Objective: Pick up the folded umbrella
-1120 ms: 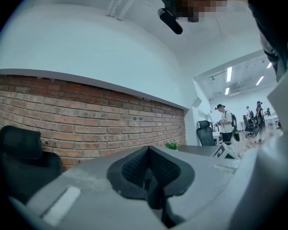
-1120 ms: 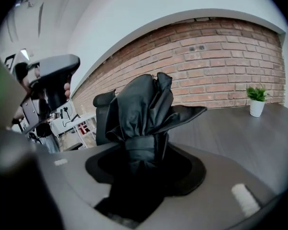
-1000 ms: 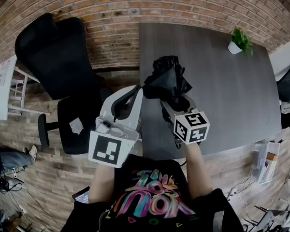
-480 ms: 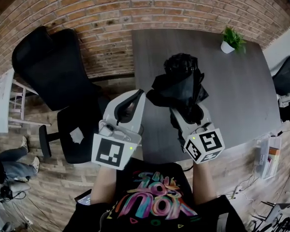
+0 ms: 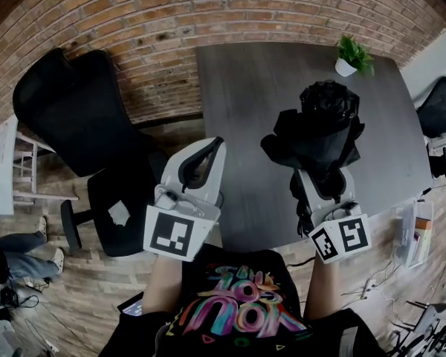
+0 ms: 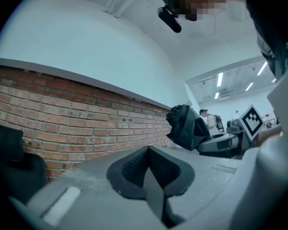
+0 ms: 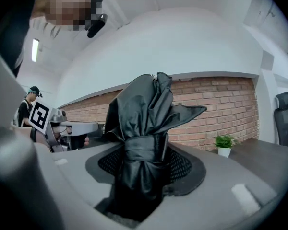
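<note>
Two hand-held grippers, only one busy: the right hand-held gripper (image 5: 321,184) is clamped on the folded umbrella (image 5: 318,129) at its strapped middle, jaws fairly wide w/ black fabric filling the gap. Umbrella's long axis runs along the jaws, bunched end sticking out past the tips, away from the person, apparently off the desk (image 5: 260,88). Left hand-held gripper (image 5: 208,149) is beside it, well apart, jaws together & empty. Pickup looks done.
</note>
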Demonstrator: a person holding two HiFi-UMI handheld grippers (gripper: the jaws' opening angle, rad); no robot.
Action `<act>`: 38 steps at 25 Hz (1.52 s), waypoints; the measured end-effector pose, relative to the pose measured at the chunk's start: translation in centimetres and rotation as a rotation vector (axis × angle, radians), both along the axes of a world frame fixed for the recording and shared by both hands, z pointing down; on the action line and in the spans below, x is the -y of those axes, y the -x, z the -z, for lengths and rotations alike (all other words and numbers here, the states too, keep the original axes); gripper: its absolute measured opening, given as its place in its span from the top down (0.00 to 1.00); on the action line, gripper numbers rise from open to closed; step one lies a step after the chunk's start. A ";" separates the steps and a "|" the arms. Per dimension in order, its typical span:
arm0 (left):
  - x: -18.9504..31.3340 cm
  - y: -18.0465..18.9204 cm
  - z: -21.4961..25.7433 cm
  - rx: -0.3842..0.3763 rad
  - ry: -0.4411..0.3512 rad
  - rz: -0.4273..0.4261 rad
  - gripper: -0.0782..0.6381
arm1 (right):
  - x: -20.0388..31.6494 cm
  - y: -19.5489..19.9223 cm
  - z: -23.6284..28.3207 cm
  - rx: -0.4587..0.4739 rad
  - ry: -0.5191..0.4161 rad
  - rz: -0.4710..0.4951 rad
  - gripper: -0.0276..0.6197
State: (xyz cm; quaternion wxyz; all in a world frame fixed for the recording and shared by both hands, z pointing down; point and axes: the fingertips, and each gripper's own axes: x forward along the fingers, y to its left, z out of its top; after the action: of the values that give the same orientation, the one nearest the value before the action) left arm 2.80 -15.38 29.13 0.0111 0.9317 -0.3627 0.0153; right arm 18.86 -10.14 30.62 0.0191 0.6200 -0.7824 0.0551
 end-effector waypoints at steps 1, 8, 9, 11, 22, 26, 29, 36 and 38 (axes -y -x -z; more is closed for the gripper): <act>0.0 0.0 -0.1 0.001 -0.001 -0.001 0.89 | -0.1 -0.3 0.4 0.000 -0.012 -0.010 0.60; 0.6 0.5 -0.3 0.001 0.005 0.003 0.89 | -0.7 -0.8 1.7 -0.012 -0.045 -0.045 0.60; 0.7 0.6 -0.3 -0.001 0.006 0.004 0.89 | -0.6 -0.7 1.6 -0.012 -0.044 -0.046 0.60; 0.9 0.9 -0.4 0.000 0.008 0.008 0.89 | -0.4 -0.3 1.5 -0.003 -0.043 -0.046 0.60; 1.4 1.9 -0.9 0.002 0.013 0.033 0.89 | 0.0 0.8 1.1 0.000 -0.036 -0.027 0.60; 1.5 2.0 -0.9 0.000 0.012 0.040 0.89 | 0.1 0.7 1.0 0.002 -0.033 -0.024 0.60; 1.6 2.0 -0.9 -0.002 0.014 0.045 0.89 | 0.3 0.7 0.9 0.005 -0.024 -0.018 0.60; 1.8 2.4 -0.8 -0.003 0.014 0.056 0.89 | 0.6 0.9 0.4 -0.008 -0.014 -0.013 0.60; 1.8 2.5 -0.9 -0.002 0.016 0.061 0.89 | 0.7 0.9 0.3 -0.005 -0.010 -0.008 0.60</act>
State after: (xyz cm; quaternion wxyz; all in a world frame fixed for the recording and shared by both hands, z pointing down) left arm 0.34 -17.22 30.00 0.0193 0.9201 -0.3909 0.0167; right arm 17.99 -10.84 30.34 0.0178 0.6235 -0.7800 0.0496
